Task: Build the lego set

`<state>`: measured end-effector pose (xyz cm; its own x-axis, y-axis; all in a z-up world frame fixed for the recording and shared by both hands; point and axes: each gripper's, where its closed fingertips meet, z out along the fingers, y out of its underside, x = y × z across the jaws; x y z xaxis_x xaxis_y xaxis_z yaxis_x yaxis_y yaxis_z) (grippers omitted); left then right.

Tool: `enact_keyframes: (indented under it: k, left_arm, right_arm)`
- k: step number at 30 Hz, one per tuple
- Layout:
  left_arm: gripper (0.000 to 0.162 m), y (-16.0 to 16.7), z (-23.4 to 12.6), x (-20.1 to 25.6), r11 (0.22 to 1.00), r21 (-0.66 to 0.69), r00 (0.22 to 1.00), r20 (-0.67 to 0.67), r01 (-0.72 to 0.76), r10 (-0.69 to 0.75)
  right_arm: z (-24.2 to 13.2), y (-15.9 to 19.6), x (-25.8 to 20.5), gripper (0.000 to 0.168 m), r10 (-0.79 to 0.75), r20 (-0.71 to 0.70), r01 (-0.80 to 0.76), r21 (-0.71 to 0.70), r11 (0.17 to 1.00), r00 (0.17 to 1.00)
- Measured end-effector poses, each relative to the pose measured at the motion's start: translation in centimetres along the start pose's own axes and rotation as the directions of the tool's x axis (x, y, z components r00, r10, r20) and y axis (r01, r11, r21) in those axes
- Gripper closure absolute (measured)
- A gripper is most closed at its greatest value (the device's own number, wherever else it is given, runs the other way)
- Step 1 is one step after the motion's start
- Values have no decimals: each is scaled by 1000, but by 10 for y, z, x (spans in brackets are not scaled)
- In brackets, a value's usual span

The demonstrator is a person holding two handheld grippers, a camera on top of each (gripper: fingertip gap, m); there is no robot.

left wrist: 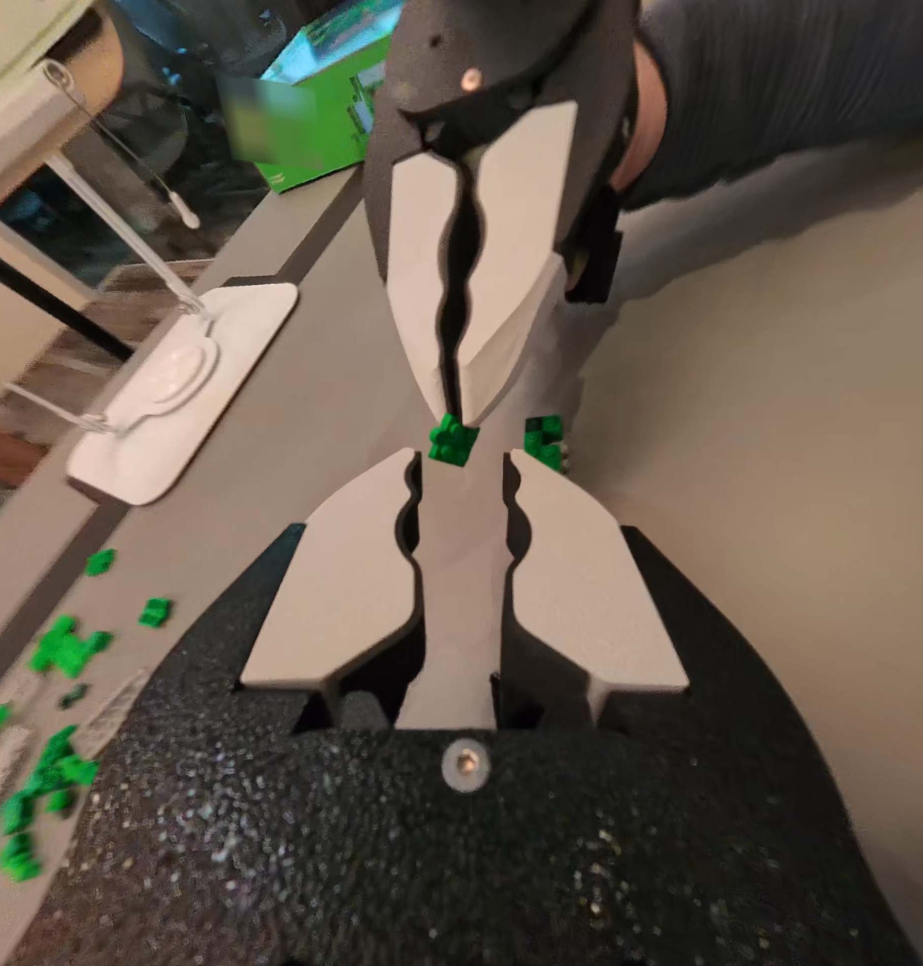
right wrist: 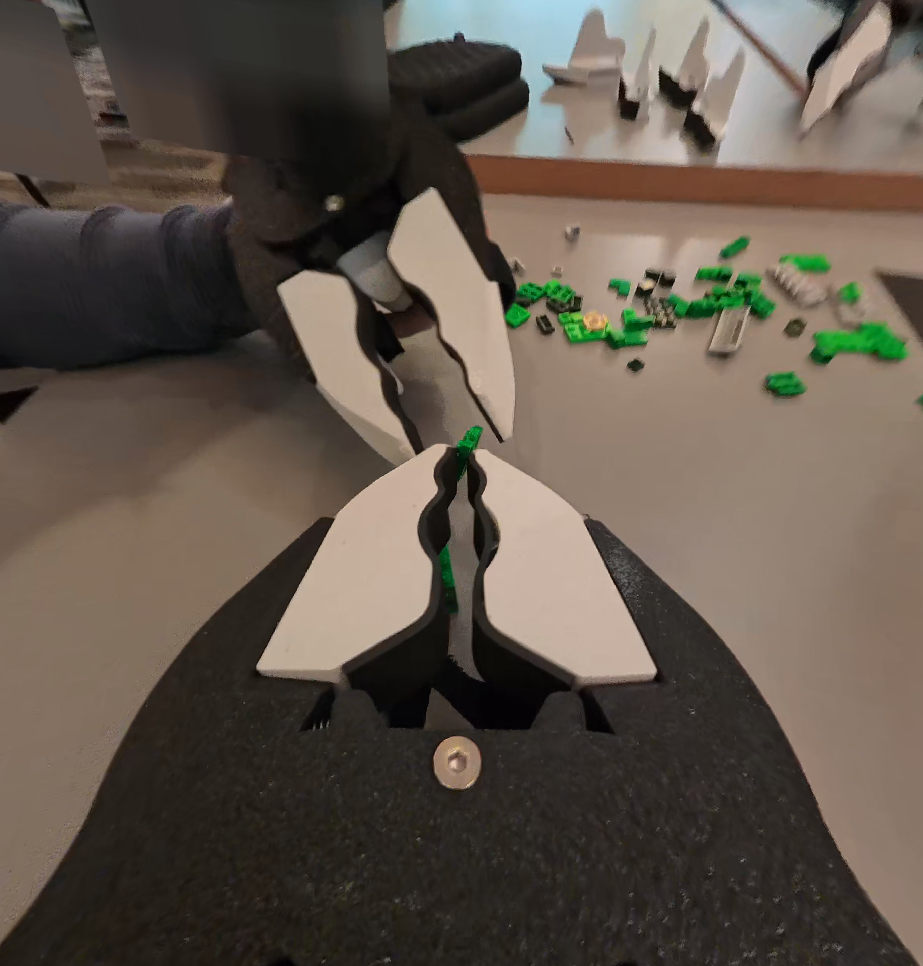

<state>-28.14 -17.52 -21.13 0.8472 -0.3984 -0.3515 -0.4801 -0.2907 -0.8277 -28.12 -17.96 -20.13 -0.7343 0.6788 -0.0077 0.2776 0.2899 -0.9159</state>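
Left gripper: my fingers stand wide apart and hold nothing; bare grey table shows between them.
Right gripper: my fingers are drawn narrow and clamp a green lego plate at the tips.
Green lego plate, right wrist view: seen edge-on, upright, projecting just past my right fingertips. A second green strip shows deeper in the gap between these fingers; I cannot tell whether it belongs to the same piece.
Green lego plate, left wrist view: the studded face is turned toward my left fingers, just ahead of their tips and slightly toward the left one, held by the right gripper coming down from above.
Relation of the grippers: tips nearly meet; in the right wrist view the left gripper straddles the projecting plate without visible contact.
Second green assembly: on the table just beyond my left gripper's right fingertip.
Loose lego pieces: scattered on the table well to the right of my right fingers, mostly green with some black and grey.
Green box: far beyond my left fingers, upper left.
White stand base: on the table to the left of my left fingers.
Sleeve: dark, behind the left gripper.
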Motion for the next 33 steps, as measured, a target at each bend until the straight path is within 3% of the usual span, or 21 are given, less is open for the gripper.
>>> enact_keyframes:
  k: [1, 5, 7, 13, 15, 17, 19, 25, 33]
  left_arm:
    - [134, -2, -2, 1, 998, 28, 998, -31, 48, -48]
    - [139, -16, -10, 9, 971, 139, 970, -175, 192, -167]
    - [151, -21, -13, 16, 960, 162, 950, -253, 227, -181]
    - [157, -20, -13, 16, 968, 156, 958, -240, 198, -158]
    - [158, -10, -13, 13, 984, 105, 972, -198, 145, -122]
    - [158, -1, -15, 13, 993, 50, 978, -187, 107, -96]
    - [158, 1, -18, 16, 994, 28, 972, -211, 108, -100]
    - [158, 7, -19, 16, 993, -7, 969, -218, 115, -114]
    - [158, 14, -15, 24, 985, -64, 946, -276, 159, -171]
  right_arm:
    - [-2, -2, -2, 166, -51, 0, 51, 18, 999, 999]
    - [-6, -8, -18, 166, -207, 33, 205, 73, 976, 978]
    - [-7, -10, -22, 166, -236, 49, 230, 94, 969, 971]
    - [-7, -9, -21, 165, -225, 35, 222, 86, 971, 974]
    - [-7, -1, -13, 146, -182, 12, 181, 25, 983, 983]
    - [-5, 20, -10, 128, -124, 42, 129, -122, 984, 991]
    - [-2, 40, -12, 120, -86, 72, 102, -252, 962, 994]
    - [0, 62, -14, 122, -6, 95, 40, -362, 931, 995]
    - [-3, 73, -11, 150, 12, 89, 25, -394, 919, 996]
